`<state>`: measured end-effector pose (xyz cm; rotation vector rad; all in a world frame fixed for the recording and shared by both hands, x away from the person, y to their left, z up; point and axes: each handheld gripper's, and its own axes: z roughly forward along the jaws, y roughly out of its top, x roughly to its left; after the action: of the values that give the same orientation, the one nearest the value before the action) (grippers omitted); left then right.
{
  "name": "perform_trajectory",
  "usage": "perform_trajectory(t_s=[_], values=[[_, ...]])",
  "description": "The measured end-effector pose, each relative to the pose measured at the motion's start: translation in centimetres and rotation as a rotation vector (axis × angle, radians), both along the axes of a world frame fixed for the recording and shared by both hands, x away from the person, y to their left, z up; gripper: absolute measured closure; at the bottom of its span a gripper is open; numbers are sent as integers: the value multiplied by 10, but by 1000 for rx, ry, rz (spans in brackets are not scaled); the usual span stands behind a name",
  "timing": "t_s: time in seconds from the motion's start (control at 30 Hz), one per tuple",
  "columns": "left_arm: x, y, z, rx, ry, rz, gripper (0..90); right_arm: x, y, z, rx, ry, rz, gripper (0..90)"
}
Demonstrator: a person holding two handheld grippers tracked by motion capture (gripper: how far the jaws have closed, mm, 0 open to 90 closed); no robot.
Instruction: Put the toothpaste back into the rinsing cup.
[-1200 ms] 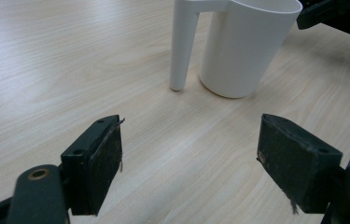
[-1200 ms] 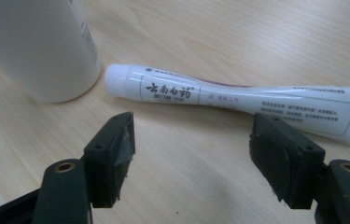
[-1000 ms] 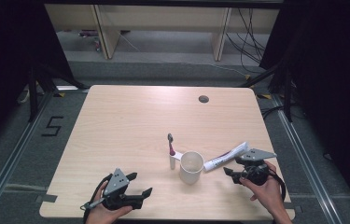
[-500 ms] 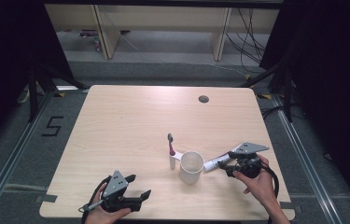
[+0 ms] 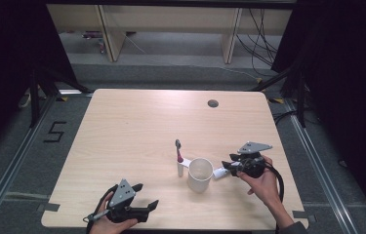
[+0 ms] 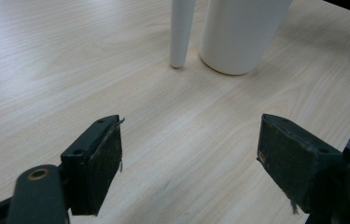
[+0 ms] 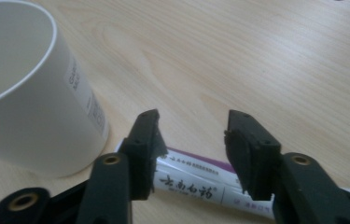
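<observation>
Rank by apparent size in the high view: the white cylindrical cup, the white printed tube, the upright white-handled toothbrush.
1. White cylindrical cup, clearly largest.
2 and 3. Upright white-handled toothbrush and white printed tube: unsure, since the right gripper hides much of the tube.

Near table (image 5: pixel 136 126) centre: white cup (image 5: pixel 200 174), toothbrush (image 5: pixel 179 157) just beside at ten o'clock, white tube (image 5: pixel 219 172) at three o'clock under right gripper (image 5: pixel 230 165). Left gripper (image 5: pixel 144 200) at seven o'clock, well apart.
</observation>
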<state>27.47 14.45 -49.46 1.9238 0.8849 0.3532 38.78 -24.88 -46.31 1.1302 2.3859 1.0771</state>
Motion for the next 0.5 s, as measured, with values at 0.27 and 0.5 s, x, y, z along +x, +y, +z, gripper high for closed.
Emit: perform_trajectory(t_s=[0.27, 0.5], values=[[-1, 0, -1, 4, -8, -1, 215, 12, 14, -7, -45, 12, 24, 800], [-1, 1, -1, 18, -7, -4, 215, 17, 30, -14, -54, 8, 73, 868]])
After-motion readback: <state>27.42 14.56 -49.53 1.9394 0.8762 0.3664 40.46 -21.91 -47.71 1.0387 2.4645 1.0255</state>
